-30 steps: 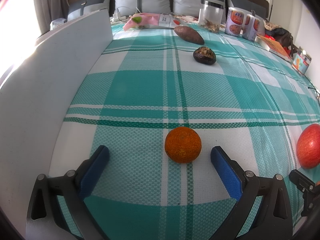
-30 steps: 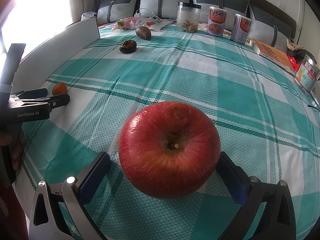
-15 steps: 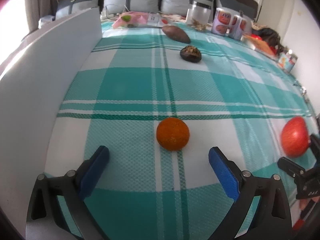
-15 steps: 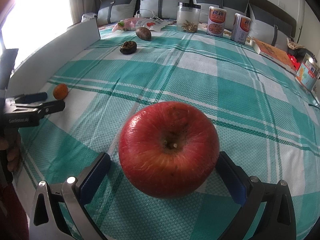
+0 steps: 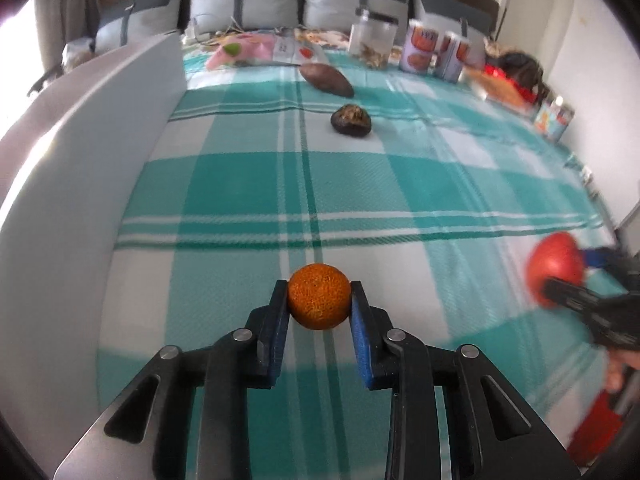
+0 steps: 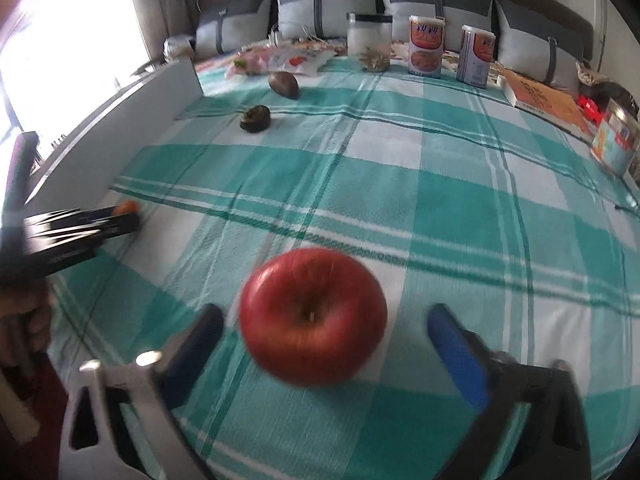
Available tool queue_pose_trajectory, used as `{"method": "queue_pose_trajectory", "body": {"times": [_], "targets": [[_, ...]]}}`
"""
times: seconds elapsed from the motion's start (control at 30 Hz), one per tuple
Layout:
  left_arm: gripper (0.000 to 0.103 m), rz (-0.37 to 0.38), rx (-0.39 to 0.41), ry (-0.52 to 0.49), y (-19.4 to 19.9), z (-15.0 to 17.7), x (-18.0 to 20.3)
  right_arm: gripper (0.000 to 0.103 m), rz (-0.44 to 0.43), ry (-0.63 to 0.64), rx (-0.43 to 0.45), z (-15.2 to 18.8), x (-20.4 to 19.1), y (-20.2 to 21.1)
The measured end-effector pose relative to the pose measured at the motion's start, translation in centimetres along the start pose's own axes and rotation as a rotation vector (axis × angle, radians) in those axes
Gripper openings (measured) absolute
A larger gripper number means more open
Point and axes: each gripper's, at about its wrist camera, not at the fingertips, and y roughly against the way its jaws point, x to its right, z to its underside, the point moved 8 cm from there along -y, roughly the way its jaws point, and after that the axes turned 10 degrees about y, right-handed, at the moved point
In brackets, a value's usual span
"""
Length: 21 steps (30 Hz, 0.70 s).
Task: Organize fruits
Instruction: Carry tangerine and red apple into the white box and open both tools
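Left wrist view: left gripper (image 5: 319, 300) clamped on the orange (image 5: 319, 296), blue pads tight on both sides, above the checked bedspread (image 5: 400, 184) nr its left edge by the white board (image 5: 80, 184). Avocado (image 5: 351, 119) & brown fruit (image 5: 327, 79) lie further up twd the pillows. Apple (image 5: 555, 268) nr right edge, w/ right gripper around it.

Right wrist view: right gripper (image 6: 320, 332) jaws closing, apple (image 6: 313, 317) between them; pads (image 6: 456, 354) not touching yet, gaps either side. Blurry. Left gripper at left edge w/ the orange (image 6: 127, 207). Jar (image 6: 369, 42) & cans (image 6: 426, 46) nr far edge.
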Motion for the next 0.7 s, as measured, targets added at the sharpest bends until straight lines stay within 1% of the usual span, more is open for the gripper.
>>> {"method": "queue_pose_trajectory", "body": {"times": [0.03, 0.1, 0.13, 0.17, 0.2, 0.23, 0.3, 0.37, 0.4, 0.43, 0.47, 0.5, 0.53, 0.6, 0.67, 0.7], "targets": [[0.029, 0.027, 0.001, 0.029, 1.4, 0.3, -0.4, 0.070, -0.006, 0.010, -0.020, -0.1, -0.2, -0.3], [0.029, 0.085, 0.006, 0.099, 4.3, 0.6, -1.3, 0.070, 0.018, 0.037, -0.046, -0.3, -0.8, -0.1], [0.029, 0.136, 0.013, 0.159, 6.5, 0.5, -2.1, 0.070, -0.002, 0.037, -0.051, -0.3, -1.2, 0.0], [0.029, 0.163, 0.019, 0.195, 7.8, 0.1, -2.6, 0.069, -0.049, 0.022, -0.051, -0.7, -2.0, 0.2], [0.029, 0.193, 0.031, 0.239, 9.6, -0.4, -3.5, 0.069, -0.073, 0.012, -0.048, -1.0, -2.5, 0.4], [0.029, 0.222, 0.057, 0.288, 11.8, -1.5, -4.9, 0.070, -0.109, 0.004, -0.037, -1.8, -3.5, 0.8], [0.029, 0.226, 0.111, 0.336, 14.8, -3.4, -7.3, 0.070, -0.191, 0.006, 0.002, -4.6, -6.4, 1.8], [0.029, 0.183, 0.171, 0.384, 17.3, -5.6, -11.0, 0.070, -0.251, 0.030, 0.045, -7.8, -9.4, 2.8], [0.029, 0.157, 0.192, 0.407, 18.1, -6.4, -13.0, 0.070, -0.295, 0.055, 0.076, -10.3, -12.0, 3.6], [0.029, 0.104, 0.217, 0.441, 18.8, -7.3, -15.9, 0.070, -0.326, 0.074, 0.093, -12.0, -13.9, 4.0], [0.029, 0.063, 0.221, 0.466, 18.9, -7.5, -17.8, 0.070, -0.356, 0.100, 0.110, -13.7, -16.0, 4.4], [0.029, 0.019, 0.216, 0.498, 18.7, -7.7, -20.0, 0.070, -0.394, 0.146, 0.128, -16.1, -19.1, 4.9], [0.029, -0.032, 0.199, 0.529, 18.2, -7.7, -22.4, 0.070, -0.414, 0.181, 0.137, -17.7, -21.2, 5.1], [0.029, -0.145, 0.137, 0.570, 16.4, -7.1, -26.5, 0.070, -0.444, 0.272, 0.149, -20.8, -26.4, 4.8], [0.029, -0.215, 0.052, 0.600, 13.9, -6.0, -29.5, 0.070, -0.459, 0.371, 0.131, -22.8, -31.1, 3.4], [0.029, -0.242, 0.006, 0.614, 12.7, -5.3, -30.5, 0.070, -0.460, 0.416, 0.102, -23.3, -33.1, 2.2]]}}
